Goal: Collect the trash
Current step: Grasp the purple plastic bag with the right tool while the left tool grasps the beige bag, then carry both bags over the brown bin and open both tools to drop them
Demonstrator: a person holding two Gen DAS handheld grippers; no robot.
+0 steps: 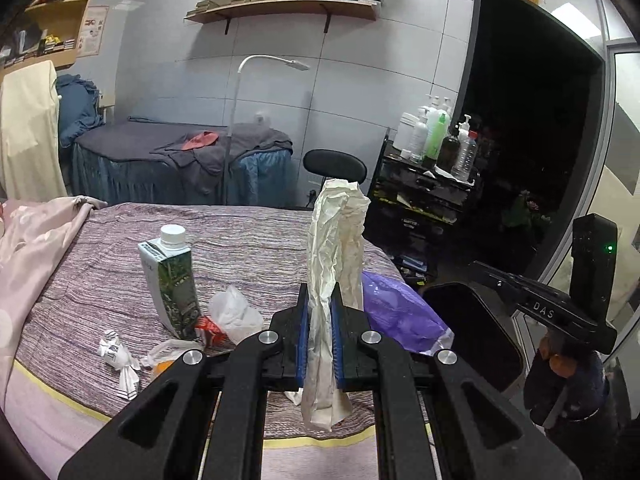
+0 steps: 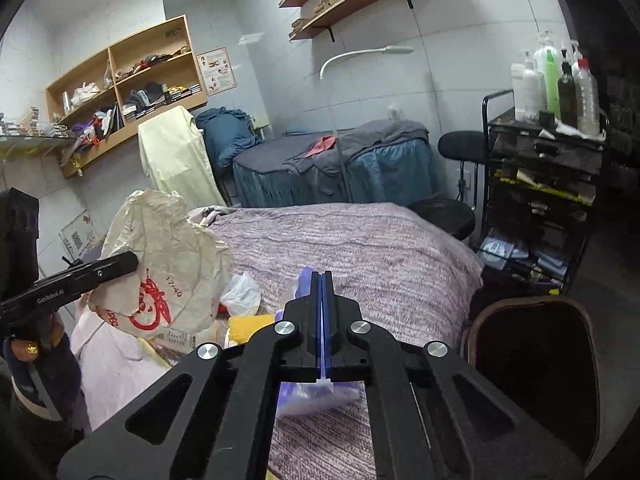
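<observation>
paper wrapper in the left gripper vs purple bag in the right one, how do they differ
The paper wrapper is cream, crumpled and stiff, with red print visible in the right wrist view; the purple bag is thin, glossy plastic. The wrapper stands tall above the left gripper; the bag sags around the right gripper, just over the bed. Both are pinched in shut jaws.

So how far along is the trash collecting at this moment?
Nothing visibly binned yet: the bin looks dark inside. In hand: the left gripper clamps a crumpled paper wrapper; the right gripper is shut on a purple bag. Left on the bed: a carton, a white plastic bag, a small wrapper.
</observation>
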